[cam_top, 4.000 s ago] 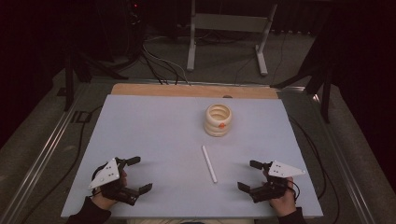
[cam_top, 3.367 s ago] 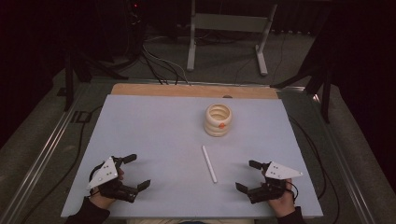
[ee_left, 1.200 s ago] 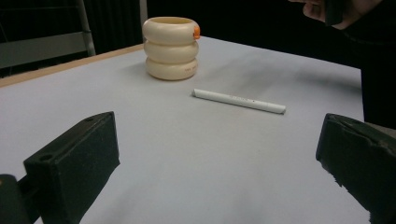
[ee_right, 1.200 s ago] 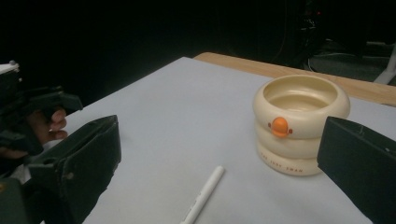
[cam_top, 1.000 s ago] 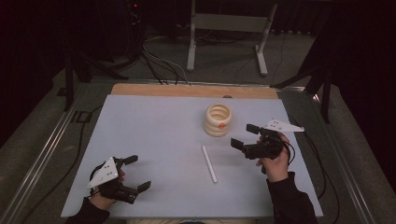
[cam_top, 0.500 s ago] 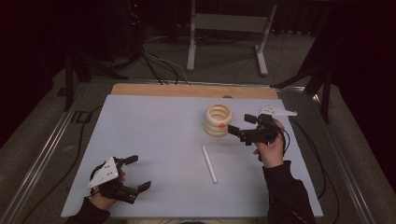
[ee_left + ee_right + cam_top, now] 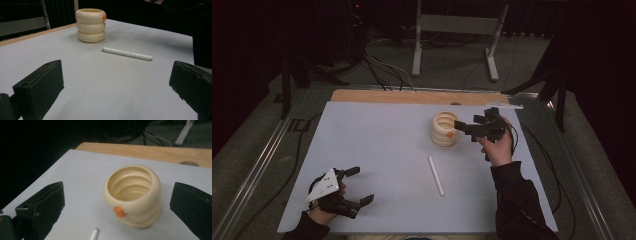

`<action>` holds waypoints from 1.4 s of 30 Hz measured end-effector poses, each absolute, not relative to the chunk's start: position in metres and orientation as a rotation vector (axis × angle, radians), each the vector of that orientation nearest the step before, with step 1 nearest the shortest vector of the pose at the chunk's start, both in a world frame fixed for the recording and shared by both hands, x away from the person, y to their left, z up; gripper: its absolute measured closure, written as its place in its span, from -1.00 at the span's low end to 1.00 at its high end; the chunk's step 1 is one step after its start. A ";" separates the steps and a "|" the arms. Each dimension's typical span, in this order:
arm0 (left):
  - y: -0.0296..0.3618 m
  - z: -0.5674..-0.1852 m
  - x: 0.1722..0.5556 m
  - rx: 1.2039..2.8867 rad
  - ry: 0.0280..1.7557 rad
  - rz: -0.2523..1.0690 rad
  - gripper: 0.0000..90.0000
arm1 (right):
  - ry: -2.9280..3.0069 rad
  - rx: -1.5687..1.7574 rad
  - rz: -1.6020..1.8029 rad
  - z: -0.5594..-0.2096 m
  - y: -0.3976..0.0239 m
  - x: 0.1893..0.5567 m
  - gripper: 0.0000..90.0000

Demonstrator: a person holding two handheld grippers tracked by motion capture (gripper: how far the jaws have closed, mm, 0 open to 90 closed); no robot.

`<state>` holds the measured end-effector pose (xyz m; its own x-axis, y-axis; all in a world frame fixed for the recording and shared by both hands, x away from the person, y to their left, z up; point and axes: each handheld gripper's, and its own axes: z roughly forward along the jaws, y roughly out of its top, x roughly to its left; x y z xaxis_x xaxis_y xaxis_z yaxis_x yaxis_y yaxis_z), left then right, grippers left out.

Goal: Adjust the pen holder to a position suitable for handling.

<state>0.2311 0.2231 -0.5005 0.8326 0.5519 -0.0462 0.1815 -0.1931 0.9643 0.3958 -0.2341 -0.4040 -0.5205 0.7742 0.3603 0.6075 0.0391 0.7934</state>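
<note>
A cream ribbed cup (image 7: 444, 128) with a small orange dot on its side stands upright at the back centre of the table; it also shows as the cup (image 7: 90, 25) and the cup (image 7: 133, 195), and looks hollow inside. A white pen (image 7: 436, 175) lies flat in front of it, seen again as the pen (image 7: 127, 53). My right gripper (image 7: 463, 128) hovers open just right of the cup, its jaws spread wider than the cup. My left gripper (image 7: 358, 186) rests open near the front left edge, nothing between its jaws.
The table has a pale grey mat (image 7: 377, 150) with a wooden strip (image 7: 412, 97) along its far edge. Beyond it are a metal stand (image 7: 452, 30) and cables on the floor. A dark sleeve (image 7: 519, 200) lies over the mat's right side.
The right gripper has travelled from the front right corner up and leftward to the cup, staying open. The left gripper, pen and cup have stayed in place.
</note>
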 end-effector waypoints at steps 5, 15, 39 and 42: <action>0.223 -0.501 0.231 1.764 0.563 0.367 -1.00 | 2.120 1.545 1.473 -0.405 -0.235 0.406 -1.00; 0.223 -0.501 0.231 1.766 0.565 0.364 -1.00 | 2.112 1.702 1.412 -0.409 -0.236 0.424 -0.90; 0.223 -0.501 0.231 1.763 0.565 0.364 -1.00 | 2.102 2.013 1.097 -0.434 -0.225 0.467 0.03; 0.223 -0.501 0.231 1.763 0.565 0.364 -1.00 | 2.103 2.031 1.068 -0.435 -0.222 0.470 0.12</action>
